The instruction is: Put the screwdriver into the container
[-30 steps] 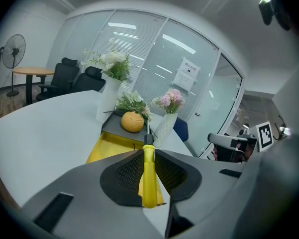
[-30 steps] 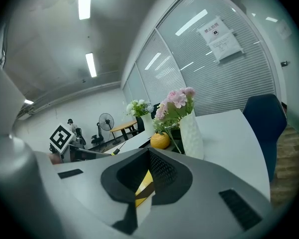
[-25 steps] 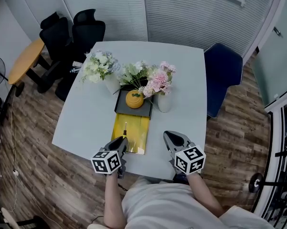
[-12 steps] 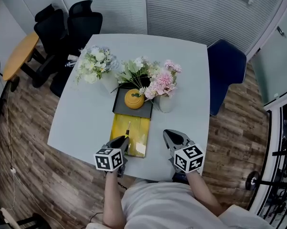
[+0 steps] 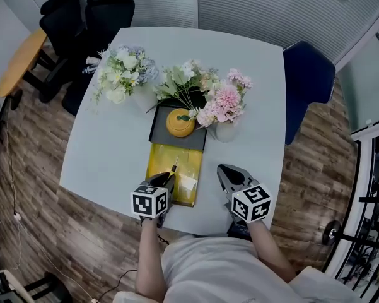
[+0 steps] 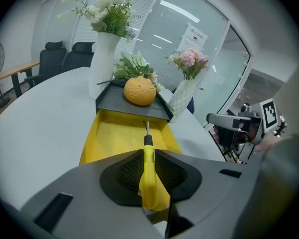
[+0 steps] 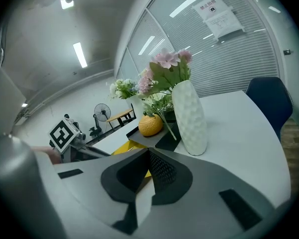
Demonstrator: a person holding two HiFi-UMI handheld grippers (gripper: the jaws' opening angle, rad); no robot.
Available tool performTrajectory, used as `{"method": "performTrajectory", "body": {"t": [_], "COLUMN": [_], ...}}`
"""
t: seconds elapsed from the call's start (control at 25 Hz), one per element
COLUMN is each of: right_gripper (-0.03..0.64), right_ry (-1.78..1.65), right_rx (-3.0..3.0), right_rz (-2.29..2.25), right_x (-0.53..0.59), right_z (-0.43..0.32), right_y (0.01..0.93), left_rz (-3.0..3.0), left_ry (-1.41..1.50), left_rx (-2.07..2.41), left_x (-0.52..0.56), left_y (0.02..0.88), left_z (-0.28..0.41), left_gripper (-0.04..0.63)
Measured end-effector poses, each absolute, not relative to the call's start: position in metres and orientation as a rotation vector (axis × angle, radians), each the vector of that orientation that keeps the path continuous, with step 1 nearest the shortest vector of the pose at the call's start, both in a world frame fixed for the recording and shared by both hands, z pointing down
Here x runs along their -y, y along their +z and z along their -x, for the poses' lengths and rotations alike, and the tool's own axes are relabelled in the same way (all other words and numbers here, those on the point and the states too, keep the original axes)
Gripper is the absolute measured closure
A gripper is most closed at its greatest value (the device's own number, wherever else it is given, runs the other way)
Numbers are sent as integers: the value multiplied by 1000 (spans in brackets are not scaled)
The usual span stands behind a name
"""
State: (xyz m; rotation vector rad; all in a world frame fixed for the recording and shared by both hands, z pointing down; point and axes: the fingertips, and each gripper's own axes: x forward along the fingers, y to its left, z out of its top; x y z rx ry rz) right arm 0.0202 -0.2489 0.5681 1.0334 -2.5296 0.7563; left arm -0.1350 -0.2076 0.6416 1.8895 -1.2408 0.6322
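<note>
The left hand-held gripper (image 5: 164, 184) has its jaws closed on the yellow handle of the screwdriver (image 6: 148, 172), and the black collar and metal shaft stick out forward past the jaw tips. The handle lies lengthwise between the ribbed pads, roughly level. The shaft reaches over the near end of the yellow container (image 6: 114, 133), an open rectangular box lying on the light grey worktop (image 5: 107, 150). The tip points toward the container's far wall. Whether the tip touches the container floor cannot be told.

Against the far end of the container sits a dark tray (image 5: 175, 142) with an orange fruit-shaped object (image 5: 181, 122) on it. Behind and beside the tray stand vases of flowers: a white vase (image 6: 103, 63) with white and green blooms to the left, and a textured white vase (image 7: 190, 116) with pink flowers (image 7: 166, 59) to the right.

The right hand-held gripper (image 7: 148, 154) is held over the worktop's near edge, to the right of the container and apart from it. Its jaws are closed together with nothing between them. A blue chair (image 5: 309, 87) stands at the worktop's right side.
</note>
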Motion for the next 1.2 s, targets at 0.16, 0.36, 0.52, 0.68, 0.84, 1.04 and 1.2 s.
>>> {"method": "performTrajectory", "body": {"t": [0.16, 0.36, 0.52, 0.68, 0.84, 1.04, 1.2], "right_gripper": [601, 601, 601, 601, 601, 601, 601], "right_ry": [773, 785, 803, 815, 822, 822, 818], "right_rx": [2519, 2509, 2492, 2486, 2475, 2471, 2468], "right_rz": [-1024, -1020, -1038, -1046, -1046, -1052, -1054], "right_x": [252, 257, 263, 269, 269, 271, 270], "right_z": [-19, -22, -29, -32, -35, -37, -38], "right_y": [575, 582, 587, 590, 593, 594, 593], "left_rz": [-1866, -1830, -1813, -1800, -1784, -1775, -1775], "left_ry": [712, 801, 834, 853, 857, 868, 879], "left_rx": [1207, 1164, 1139, 1142, 1134, 1118, 1114], "left_x": [210, 212, 216, 222, 223, 221, 220], "left_y": [653, 669, 678, 686, 691, 698, 699], "left_z": [134, 132, 129, 129, 127, 125, 124], "left_gripper": [528, 528, 528, 528, 526, 526, 525]}}
